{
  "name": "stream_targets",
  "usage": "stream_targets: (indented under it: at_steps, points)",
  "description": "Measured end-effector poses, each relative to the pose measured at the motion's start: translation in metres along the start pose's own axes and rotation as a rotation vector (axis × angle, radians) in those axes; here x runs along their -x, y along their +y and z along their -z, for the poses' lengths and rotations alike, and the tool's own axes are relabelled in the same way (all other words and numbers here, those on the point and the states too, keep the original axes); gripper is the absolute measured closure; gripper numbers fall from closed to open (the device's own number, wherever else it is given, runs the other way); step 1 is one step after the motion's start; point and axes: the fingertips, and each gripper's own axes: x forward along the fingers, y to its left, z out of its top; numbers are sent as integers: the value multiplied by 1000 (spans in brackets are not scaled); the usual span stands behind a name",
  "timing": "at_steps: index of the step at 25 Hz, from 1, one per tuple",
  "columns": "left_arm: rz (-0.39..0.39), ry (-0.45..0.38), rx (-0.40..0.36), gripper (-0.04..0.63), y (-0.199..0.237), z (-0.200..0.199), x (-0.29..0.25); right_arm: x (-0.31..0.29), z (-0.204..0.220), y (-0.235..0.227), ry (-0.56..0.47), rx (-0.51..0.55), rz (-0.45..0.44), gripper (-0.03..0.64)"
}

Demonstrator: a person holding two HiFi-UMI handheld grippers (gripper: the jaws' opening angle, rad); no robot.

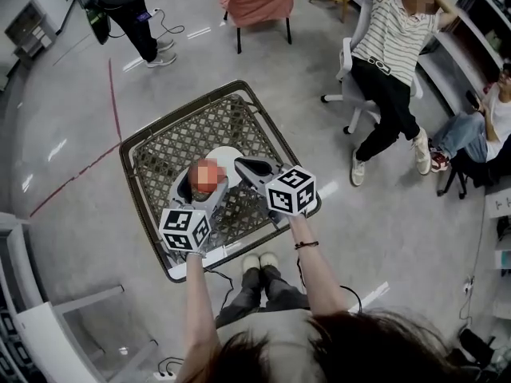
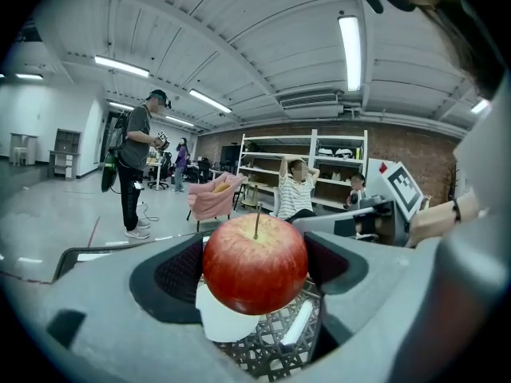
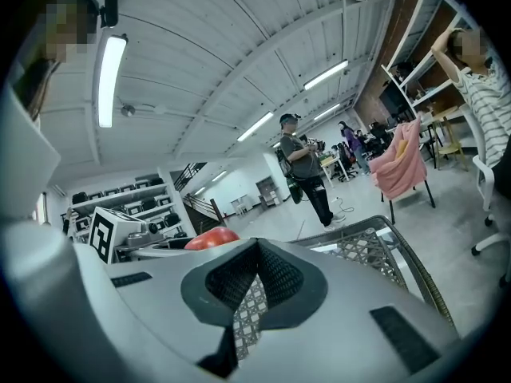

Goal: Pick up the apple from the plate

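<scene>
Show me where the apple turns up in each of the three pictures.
Head view: apple, left of centre, overlapping the white plate's left edge.
Left gripper view: dead centre, clamped between the jaws.
Right gripper view: only its red top, left of centre, beyond the jaws.
Shared landmark: the pink chair, in all three.

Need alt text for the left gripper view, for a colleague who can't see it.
A red apple with its stem up is clamped between the left gripper's two grey jaws, filling the centre of the view. Below it show a white plate and a woven table top; behind is a large room with shelves and people.
</scene>
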Motion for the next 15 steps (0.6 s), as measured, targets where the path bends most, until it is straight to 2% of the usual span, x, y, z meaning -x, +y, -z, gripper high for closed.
stream_targets:
  at_steps: [15]
  points:
    - [34, -76, 17, 199, -26, -28, 33, 21, -20, 37, -52, 30, -24, 607]
